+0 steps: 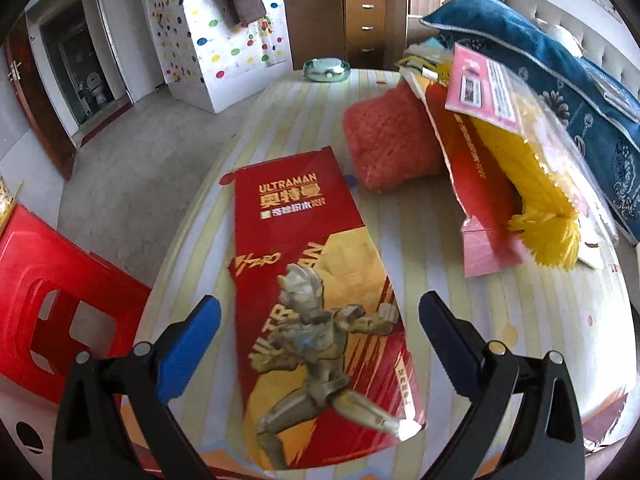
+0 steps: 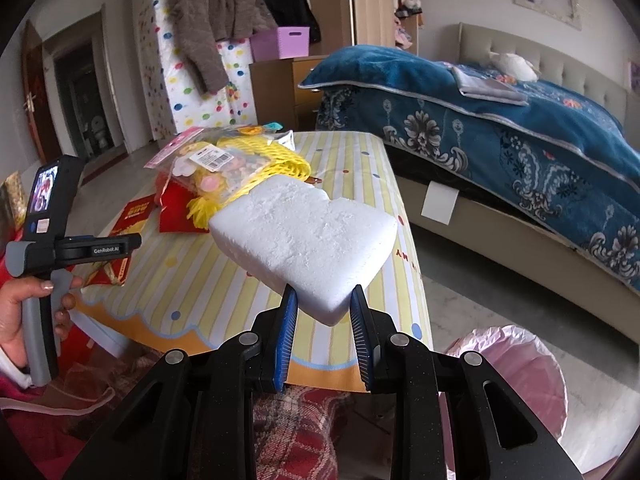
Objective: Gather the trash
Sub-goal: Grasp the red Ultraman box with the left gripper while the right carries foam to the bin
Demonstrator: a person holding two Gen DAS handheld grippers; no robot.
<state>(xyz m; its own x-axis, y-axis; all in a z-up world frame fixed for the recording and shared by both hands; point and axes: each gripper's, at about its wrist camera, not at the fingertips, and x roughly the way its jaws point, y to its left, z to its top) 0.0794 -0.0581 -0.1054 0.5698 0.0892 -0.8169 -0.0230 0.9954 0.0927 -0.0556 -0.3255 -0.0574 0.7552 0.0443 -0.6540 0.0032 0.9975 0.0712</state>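
**Foam in right grip, bin below-right; left lining up on red box**

Foam block (image 2: 306, 240) is sitting right off my right gripper (image 2: 323, 302), its near corner pinched between the two blue pads (image 2: 289, 316), the slab sticking out ahead and to the left of the tool, over the striped table (image 2: 360, 160). Pink-lined bin (image 2: 520, 368) is lying low and to the right of this gripper, beside the table edge, so I'm judging the drop means swinging right and down. Right hand is plainly the nearer one to the bin.

My left gripper (image 1: 320, 314) is hovering spread wide, nothing between the fingers (image 1: 192, 344), pointing down at the red Ultraman box (image 1: 316, 304). Box is lying flat directly ahead, long axis running away from the tool, roughly in line with it. Fingers are straddling its width, so closing across the short side looks workable. Yellow mesh packet (image 1: 532, 184) and red knit item (image 1: 388, 136) are lying farther ahead to the right.
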